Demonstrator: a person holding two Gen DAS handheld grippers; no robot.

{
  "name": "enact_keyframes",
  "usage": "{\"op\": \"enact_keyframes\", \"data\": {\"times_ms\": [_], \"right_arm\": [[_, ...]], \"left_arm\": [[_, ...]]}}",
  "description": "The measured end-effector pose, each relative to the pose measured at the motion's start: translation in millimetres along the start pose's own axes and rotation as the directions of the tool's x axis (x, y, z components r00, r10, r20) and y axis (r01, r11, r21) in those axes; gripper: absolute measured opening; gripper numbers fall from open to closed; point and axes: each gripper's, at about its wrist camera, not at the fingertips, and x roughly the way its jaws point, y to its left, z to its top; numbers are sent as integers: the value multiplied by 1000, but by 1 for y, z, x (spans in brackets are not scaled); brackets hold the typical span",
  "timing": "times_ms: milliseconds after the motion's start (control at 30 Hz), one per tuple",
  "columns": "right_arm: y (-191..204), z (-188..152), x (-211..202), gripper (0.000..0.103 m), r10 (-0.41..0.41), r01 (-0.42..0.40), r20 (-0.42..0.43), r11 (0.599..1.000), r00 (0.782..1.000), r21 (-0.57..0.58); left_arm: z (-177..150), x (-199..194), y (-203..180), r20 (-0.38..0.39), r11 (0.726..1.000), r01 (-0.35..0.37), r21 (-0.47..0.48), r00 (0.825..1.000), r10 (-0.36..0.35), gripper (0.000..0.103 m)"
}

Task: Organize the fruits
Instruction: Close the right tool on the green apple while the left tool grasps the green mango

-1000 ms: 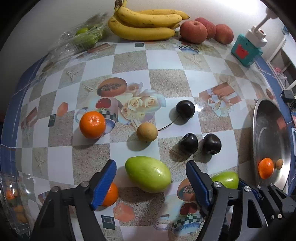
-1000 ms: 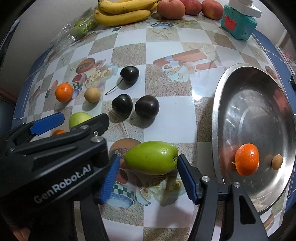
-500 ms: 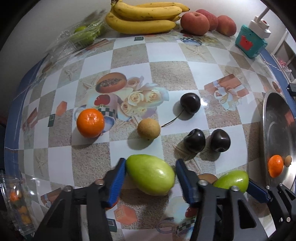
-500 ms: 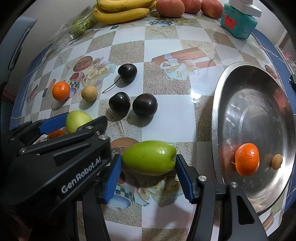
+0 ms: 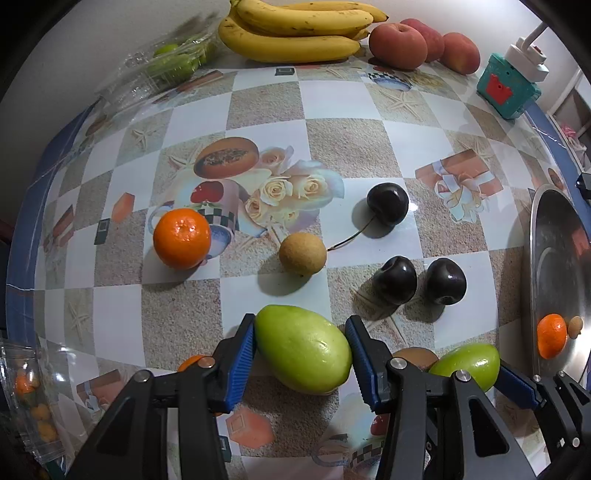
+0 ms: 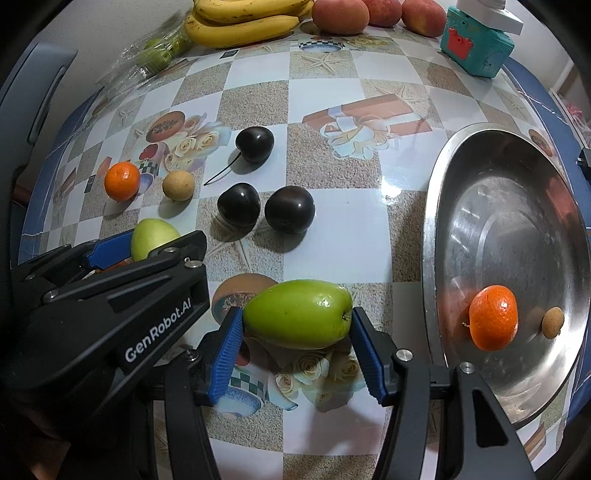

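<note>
My left gripper (image 5: 301,352) is shut on a pale green fruit (image 5: 303,349) that rests on the table; it also shows in the right wrist view (image 6: 153,238). My right gripper (image 6: 297,332) is shut on a second green fruit (image 6: 297,314), also seen in the left wrist view (image 5: 467,365). A steel plate (image 6: 436,192) on the right holds a tangerine (image 6: 493,317) and a small brown fruit (image 6: 553,322). Loose on the table are a tangerine (image 5: 181,238), a brown round fruit (image 5: 302,254) and three dark plums (image 5: 388,199) (image 5: 395,280) (image 5: 444,280).
Bananas (image 5: 295,33), peaches (image 5: 397,46) and a clear bag of green fruit (image 5: 166,64) lie along the back edge. A teal toy box (image 5: 508,86) stands at the back right. Another tangerine (image 5: 190,363) sits behind my left finger. A plastic bag (image 5: 26,398) lies at left.
Both grippers have closed: the left jaws narrowed from wide open onto the pale green fruit, and the right jaws closed onto the second green fruit. Both moved slightly forward.
</note>
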Motion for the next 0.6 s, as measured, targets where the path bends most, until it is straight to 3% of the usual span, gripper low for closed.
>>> {"op": "enact_keyframes", "data": {"times_ms": [600], "right_arm": [[2,0,-16,60,23,-23,48,1000,999,1]], "left_arm": [[1,-18,-9,28,1000,11,12,1000,-12,48]]}}
